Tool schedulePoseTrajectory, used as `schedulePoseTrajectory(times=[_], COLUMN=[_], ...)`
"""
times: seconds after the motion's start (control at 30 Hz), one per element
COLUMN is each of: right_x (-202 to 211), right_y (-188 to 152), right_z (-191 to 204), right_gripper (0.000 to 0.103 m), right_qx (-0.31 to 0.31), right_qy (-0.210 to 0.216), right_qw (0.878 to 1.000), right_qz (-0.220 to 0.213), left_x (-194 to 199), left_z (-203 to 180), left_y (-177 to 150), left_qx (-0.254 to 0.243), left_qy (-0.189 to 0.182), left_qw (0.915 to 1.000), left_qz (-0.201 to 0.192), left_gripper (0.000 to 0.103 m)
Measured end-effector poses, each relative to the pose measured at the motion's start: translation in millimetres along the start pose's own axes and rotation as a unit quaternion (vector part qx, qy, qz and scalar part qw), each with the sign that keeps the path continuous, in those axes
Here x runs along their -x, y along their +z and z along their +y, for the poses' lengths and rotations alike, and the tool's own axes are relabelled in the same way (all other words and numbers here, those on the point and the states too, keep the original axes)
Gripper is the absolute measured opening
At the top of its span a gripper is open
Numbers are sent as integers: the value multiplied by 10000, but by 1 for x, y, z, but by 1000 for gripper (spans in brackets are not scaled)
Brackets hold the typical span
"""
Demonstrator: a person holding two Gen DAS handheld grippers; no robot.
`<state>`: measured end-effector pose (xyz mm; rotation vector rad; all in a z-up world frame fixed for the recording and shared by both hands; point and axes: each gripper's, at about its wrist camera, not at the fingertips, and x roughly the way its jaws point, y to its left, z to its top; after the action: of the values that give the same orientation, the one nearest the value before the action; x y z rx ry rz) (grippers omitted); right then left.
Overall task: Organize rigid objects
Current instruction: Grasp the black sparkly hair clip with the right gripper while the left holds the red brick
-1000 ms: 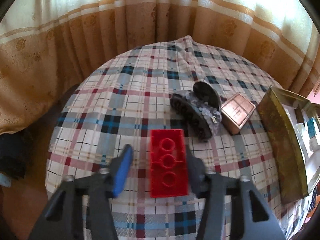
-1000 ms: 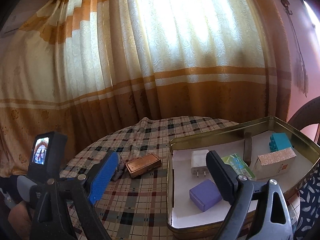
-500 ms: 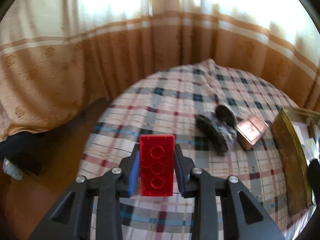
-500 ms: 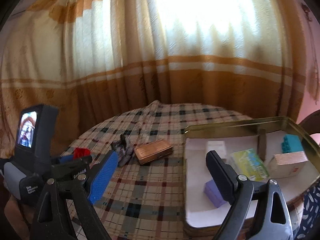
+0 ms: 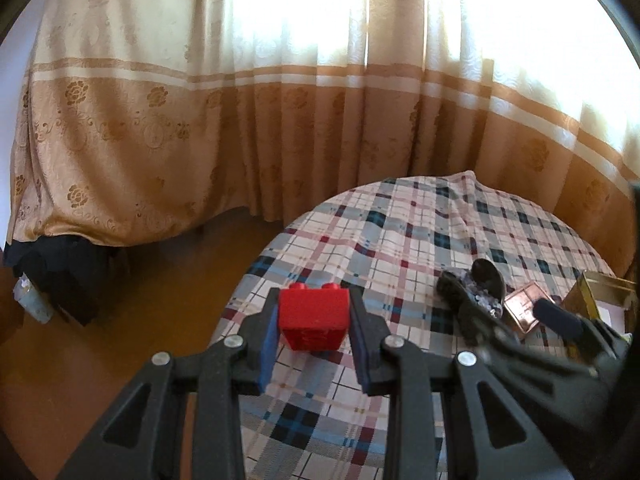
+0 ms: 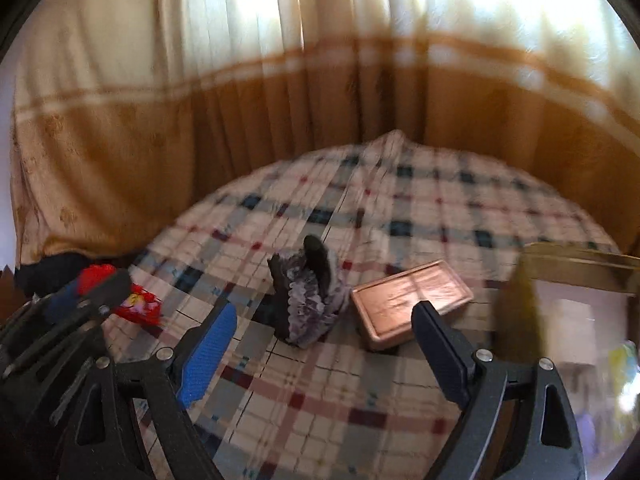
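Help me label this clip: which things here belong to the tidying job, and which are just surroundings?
Job:
red toy brick, clamped in left gripper
sequined hair claw
copper-coloured box
gold tin tray
right gripper, open

Surroundings:
plaid tablecloth
curtain

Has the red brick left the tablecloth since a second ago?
Yes. The red brick, then flat on the plaid tablecloth between open fingers, is now clamped in the left gripper and lifted clear, tilted.
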<state>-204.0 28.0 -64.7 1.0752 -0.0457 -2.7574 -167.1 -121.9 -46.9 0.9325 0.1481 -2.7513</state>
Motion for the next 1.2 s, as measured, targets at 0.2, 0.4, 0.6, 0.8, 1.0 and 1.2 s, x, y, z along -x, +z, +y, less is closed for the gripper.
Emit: schedulePoseTrajectory(times=[0.2,0.4,0.6,0.8,1.0,1.2], right_x=[-29,-43,-20,28,50,53], right_y=[17,14,9,-4,-11,-12], right_z=[19,35,18,3,-29,-28], right_gripper=[67,50,46,46,46,46], right_qx=[500,993,534,54,-642,-625], right_qy=[-177,-150,113,-114,-231,-144], right_qw=[9983,9928,9981,9980,9945,9948], right_qz=[244,649,297,-623,-797,-791], left_x=[-1,-5,-2,-1,2,6], left_z=[-4,2,-5,-4,-8,-13], left_y=[-1,0,-2,-1,-2,-1], left_qx=[-61,43,-104,-129,-226,-335], left_qy=[36,-5,30,36,58,77], left_qw=[10000,9999,9999,9999,9997,9993], left_qz=[23,137,84,52,-54,-140], left_gripper=[31,31,31,31,31,31])
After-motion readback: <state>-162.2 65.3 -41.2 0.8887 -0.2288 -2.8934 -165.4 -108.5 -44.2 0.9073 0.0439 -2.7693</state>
